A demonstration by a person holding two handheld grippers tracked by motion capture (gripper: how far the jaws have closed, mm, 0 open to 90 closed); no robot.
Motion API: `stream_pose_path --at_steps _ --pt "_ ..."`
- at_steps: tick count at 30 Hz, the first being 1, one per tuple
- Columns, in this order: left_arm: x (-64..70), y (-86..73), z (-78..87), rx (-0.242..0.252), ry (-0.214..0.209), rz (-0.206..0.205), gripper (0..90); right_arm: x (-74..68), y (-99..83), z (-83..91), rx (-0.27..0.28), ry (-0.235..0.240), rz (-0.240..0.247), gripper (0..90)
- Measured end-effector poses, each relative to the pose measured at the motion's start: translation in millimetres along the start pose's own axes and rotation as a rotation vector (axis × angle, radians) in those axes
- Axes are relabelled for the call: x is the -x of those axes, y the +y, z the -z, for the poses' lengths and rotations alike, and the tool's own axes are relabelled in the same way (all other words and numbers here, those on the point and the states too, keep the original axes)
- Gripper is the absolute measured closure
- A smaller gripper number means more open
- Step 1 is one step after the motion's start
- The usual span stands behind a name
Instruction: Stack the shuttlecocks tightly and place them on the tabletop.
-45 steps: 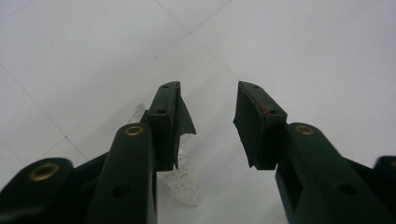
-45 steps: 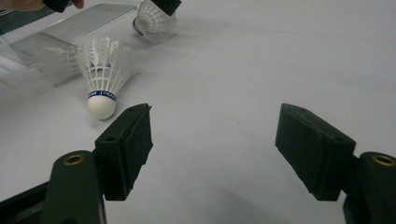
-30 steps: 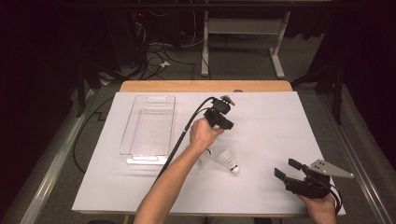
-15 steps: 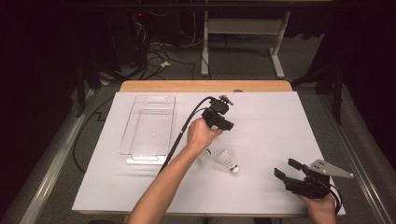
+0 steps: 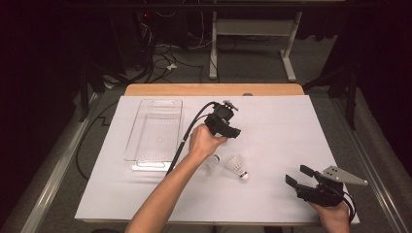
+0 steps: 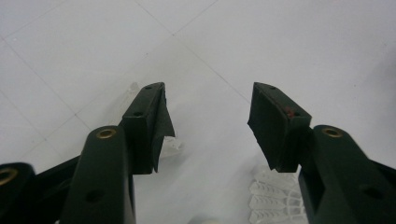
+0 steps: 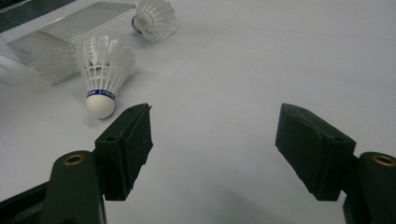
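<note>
Two white feathered shuttlecocks (image 5: 237, 167) are being shown lying at frame centre on the tabletop (image 5: 291, 131); the clear tray (image 5: 155, 130) upper left is sitting empty. Left tongs (image 5: 232, 131) and right tongs (image 5: 299, 174) are being held wide open, gripping nothing.

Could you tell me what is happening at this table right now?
A person works with two hand-held grippers over a white table. The left gripper hangs open above the middle, just beyond two shuttlecocks lying on the sheet. The right gripper waits open near the front right edge. A clear tray sits at the left with no shuttlecock in it. Neither gripper holds anything.
</note>
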State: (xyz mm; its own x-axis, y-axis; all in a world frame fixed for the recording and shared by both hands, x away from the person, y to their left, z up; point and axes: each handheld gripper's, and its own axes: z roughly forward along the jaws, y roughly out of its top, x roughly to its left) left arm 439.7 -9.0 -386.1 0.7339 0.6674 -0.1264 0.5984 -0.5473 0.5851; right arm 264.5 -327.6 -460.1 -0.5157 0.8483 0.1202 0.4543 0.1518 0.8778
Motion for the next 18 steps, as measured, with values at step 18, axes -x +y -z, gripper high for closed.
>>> stream_pose_path --at_steps 18 --pt "-4.6 -15.2 18.0 0.006 0.006 0.014 43.1 -0.1 -0.1 0.4 0.001 -0.004 -0.002 27.3"
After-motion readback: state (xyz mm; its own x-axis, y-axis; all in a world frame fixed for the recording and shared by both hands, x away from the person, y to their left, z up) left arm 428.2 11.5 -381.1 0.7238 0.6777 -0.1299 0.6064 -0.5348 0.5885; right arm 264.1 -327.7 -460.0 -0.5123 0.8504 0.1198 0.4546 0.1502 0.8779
